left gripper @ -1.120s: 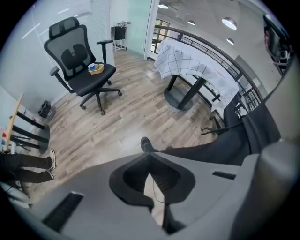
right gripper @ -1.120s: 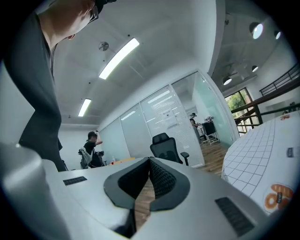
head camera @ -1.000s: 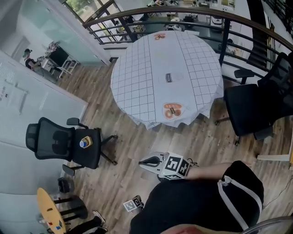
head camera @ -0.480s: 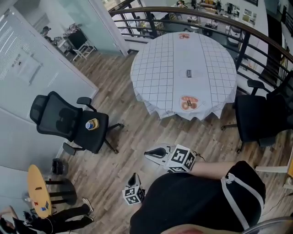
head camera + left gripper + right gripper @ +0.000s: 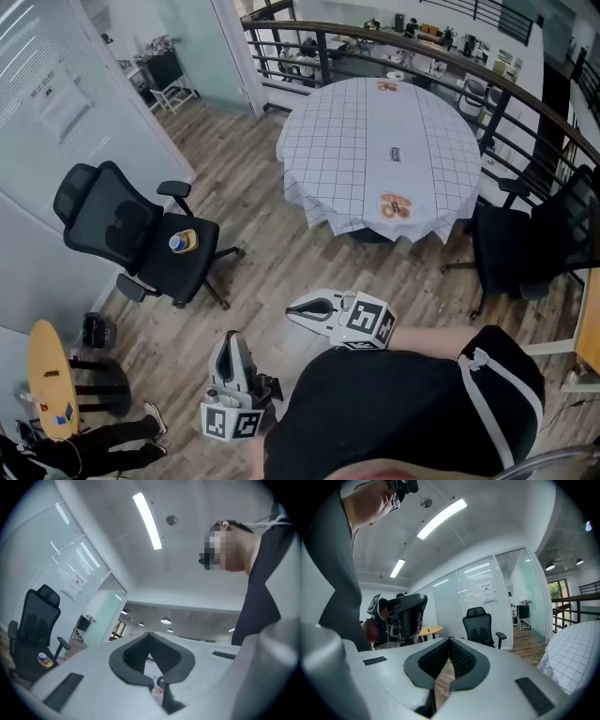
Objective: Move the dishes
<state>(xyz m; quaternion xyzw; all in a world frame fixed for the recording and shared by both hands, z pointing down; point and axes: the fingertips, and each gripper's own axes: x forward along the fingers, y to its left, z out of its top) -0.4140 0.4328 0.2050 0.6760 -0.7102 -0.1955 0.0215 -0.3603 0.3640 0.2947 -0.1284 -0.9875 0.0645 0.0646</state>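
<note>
standing well back from the round checked table (image 5: 347, 141), i see it filling the floor at twelve to one o'clock in the head view, far from both tools. the black office chair (image 5: 103, 216) at ten o'clock carries a small dish (image 5: 178, 242) on its seat. an orange plate (image 5: 395, 206) sits at the table's near rim and a second plate (image 5: 387, 86) at its far rim; both are round, so no long axis matters. my right gripper (image 5: 292, 309) is nearer the near plate, tip aimed at nine o'clock. my left gripper (image 5: 231, 339) points to twelve. both jaw pairs are pressed together, pinching nothing.
</note>
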